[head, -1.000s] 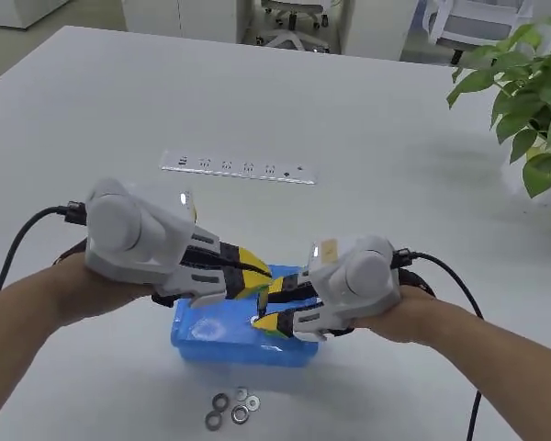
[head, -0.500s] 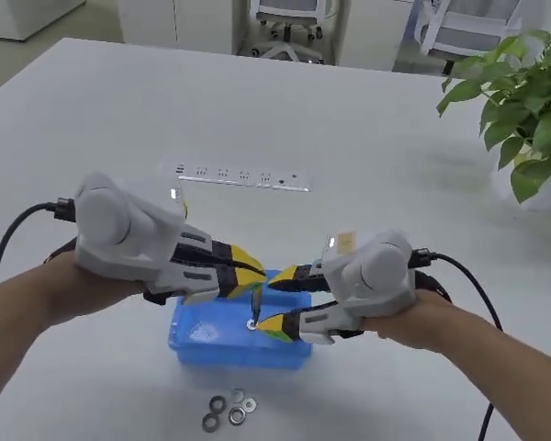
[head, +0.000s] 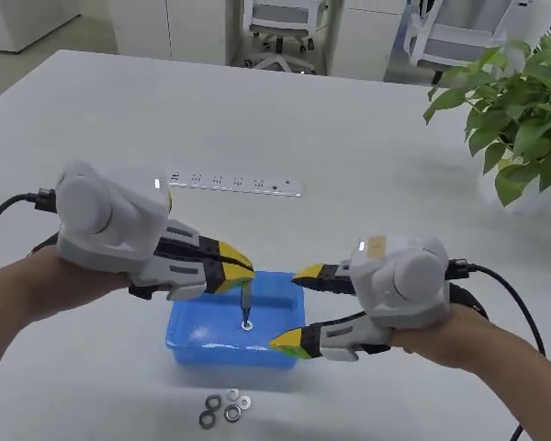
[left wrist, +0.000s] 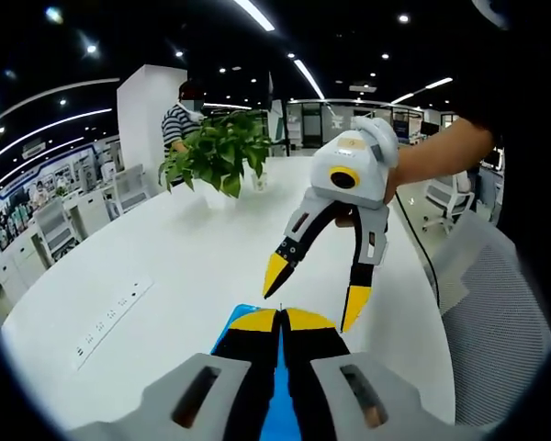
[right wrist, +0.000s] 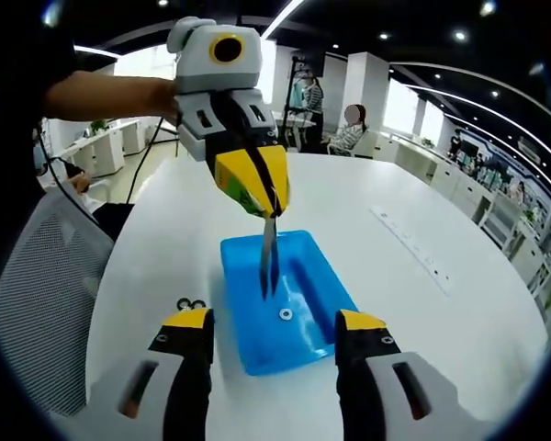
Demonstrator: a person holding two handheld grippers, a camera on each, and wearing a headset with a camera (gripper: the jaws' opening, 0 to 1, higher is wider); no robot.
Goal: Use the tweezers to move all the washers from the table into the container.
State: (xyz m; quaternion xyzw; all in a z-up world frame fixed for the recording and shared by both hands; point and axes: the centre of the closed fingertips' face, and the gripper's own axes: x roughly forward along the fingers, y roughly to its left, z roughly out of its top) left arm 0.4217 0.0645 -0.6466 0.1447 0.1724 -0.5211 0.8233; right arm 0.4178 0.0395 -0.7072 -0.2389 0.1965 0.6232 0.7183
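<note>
Has one washer point(head: 247, 325) lying in blue container point(head: 188, 344), more washers point(head: 225, 409) clustered on table point(head: 349, 165) just outside its near wall. Pinches tweezers point(head: 246, 299) in left gripper point(head: 241, 270), tips down just above that washer, likely for release; holds right gripper point(head: 292, 308) spread alongside, clear

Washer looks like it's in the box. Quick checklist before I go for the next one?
1. Left gripper shut on the tweezers: ok.
2. Tweezer tips empty: ok, a washer lies on the container floor, apart from the tips.
3. Right gripper open and clear of the tweezers: ok.
4. Tips lifted above the container wall: cannot tell.
5. All washers moved: not ok, a cluster of washers lies on the table in front of the container.
</note>
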